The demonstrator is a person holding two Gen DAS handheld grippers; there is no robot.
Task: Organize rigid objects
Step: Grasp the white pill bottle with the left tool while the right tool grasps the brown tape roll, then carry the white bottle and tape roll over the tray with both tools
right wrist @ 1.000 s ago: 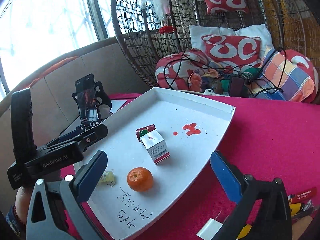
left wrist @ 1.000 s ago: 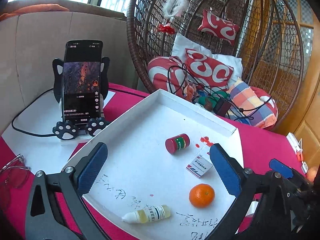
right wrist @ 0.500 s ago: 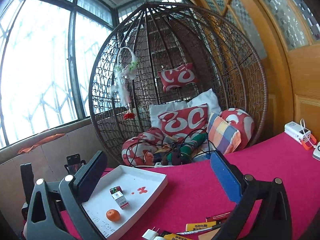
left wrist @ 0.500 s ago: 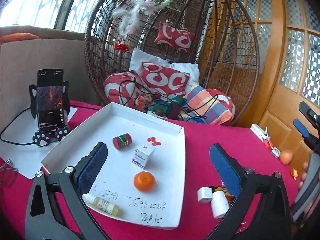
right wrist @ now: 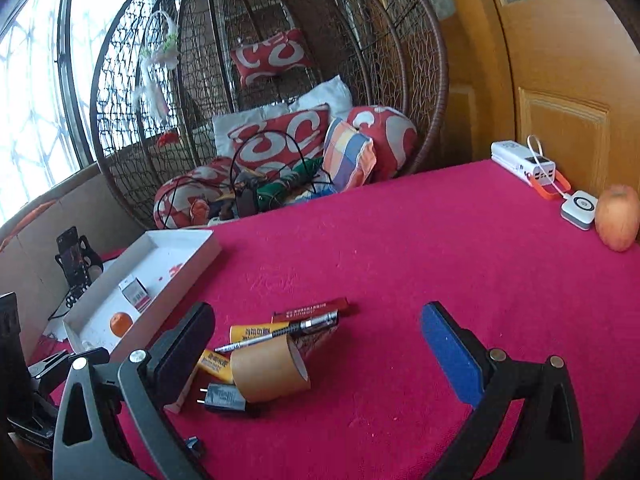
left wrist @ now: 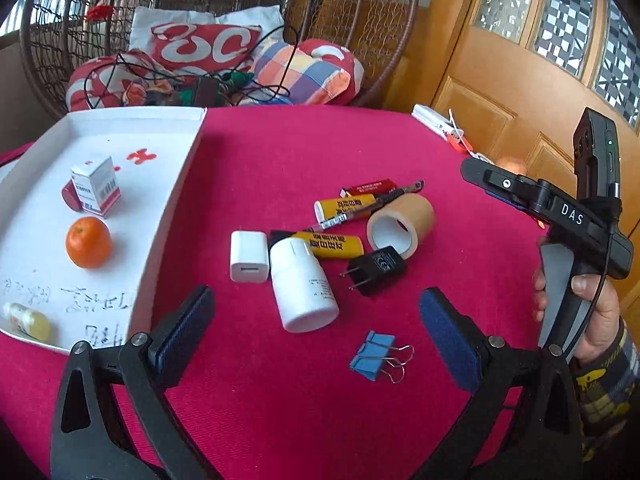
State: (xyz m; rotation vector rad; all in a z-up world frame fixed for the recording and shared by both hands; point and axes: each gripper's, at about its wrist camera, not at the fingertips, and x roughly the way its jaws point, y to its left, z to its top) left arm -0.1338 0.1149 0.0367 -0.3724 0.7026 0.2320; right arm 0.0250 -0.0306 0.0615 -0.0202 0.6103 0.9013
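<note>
A pile of loose objects lies on the red tablecloth: a white bottle [left wrist: 300, 284], a white charger cube [left wrist: 249, 256], a black plug adapter [left wrist: 376, 270], a tan tape roll [left wrist: 402, 220], yellow tubes [left wrist: 332, 242], a pen [left wrist: 372, 206] and a blue binder clip [left wrist: 374, 356]. The white tray [left wrist: 160, 216] at the left holds an orange [left wrist: 88, 242], a small box [left wrist: 96, 192] and a small yellow bottle [left wrist: 26, 320]. My left gripper [left wrist: 316, 332] is open and empty just above the near side of the pile. My right gripper [right wrist: 318, 348] is open and empty over the tape roll [right wrist: 266, 368] and pen [right wrist: 280, 332].
A wicker hanging chair [right wrist: 280, 80] with cushions and cables stands behind the table. A power bank [right wrist: 524, 162], a small white device [right wrist: 580, 208] and an apple [right wrist: 616, 222] sit at the table's far right edge. A phone on a stand [right wrist: 74, 256] is beyond the tray.
Both grippers have swung right from the tray toward the pile of loose objects and come down closer to it. Both stay open and empty.
</note>
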